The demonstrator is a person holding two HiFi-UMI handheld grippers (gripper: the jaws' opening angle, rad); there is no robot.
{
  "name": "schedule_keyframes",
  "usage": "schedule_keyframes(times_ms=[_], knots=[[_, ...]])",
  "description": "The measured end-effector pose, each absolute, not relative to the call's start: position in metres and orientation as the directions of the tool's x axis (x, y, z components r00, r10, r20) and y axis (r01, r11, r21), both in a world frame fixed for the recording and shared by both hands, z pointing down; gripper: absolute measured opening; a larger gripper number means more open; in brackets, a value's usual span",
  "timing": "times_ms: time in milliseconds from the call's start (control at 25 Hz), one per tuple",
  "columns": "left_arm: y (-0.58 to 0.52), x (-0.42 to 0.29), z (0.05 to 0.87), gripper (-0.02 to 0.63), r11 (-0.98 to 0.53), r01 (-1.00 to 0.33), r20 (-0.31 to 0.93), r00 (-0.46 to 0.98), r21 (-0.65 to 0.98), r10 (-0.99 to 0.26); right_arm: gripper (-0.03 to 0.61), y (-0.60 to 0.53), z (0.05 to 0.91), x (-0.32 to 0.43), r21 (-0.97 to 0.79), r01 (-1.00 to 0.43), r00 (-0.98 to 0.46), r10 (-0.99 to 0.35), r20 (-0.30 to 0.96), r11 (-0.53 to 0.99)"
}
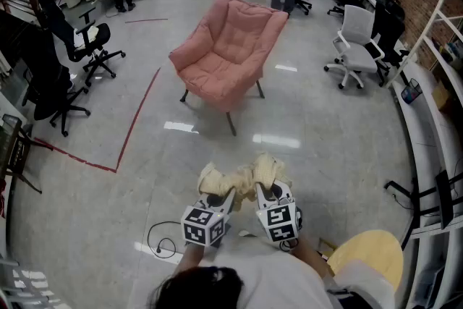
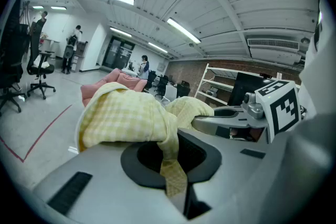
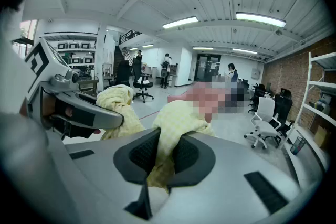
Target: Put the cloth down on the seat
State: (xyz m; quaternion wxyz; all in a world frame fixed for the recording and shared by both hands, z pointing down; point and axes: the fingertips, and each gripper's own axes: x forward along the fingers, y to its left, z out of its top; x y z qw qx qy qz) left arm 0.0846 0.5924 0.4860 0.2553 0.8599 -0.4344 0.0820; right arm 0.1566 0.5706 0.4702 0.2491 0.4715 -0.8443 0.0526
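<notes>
Left tool (image 1: 218,197) and right tool (image 1: 266,192) are each pinching a fold of the yellow checked cloth (image 1: 242,176) between nearly closed jaws. The cloth is hanging bunched in the air between them, just in front of the person. The pink armchair (image 1: 226,54) is standing well apart on the grey floor (image 1: 318,134), its seat (image 1: 210,79) facing the tools.

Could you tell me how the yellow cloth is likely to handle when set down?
Probably floppy: the cloth bunches and sags between the left gripper and right gripper. Likely light, since thin pinched folds carry it. It should slump rather than roll on the pink chair.
</notes>
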Motion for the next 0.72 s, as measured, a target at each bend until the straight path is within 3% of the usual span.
schedule_keyframes(times_ms=[720], knots=[[0.585,0.095,0.496,0.048,-0.447,-0.811,0.353,0.572,0.376,-0.741,0.055,0.56,0.477,0.174,0.119,-0.807,-0.475,-0.756,0.451,0.578]])
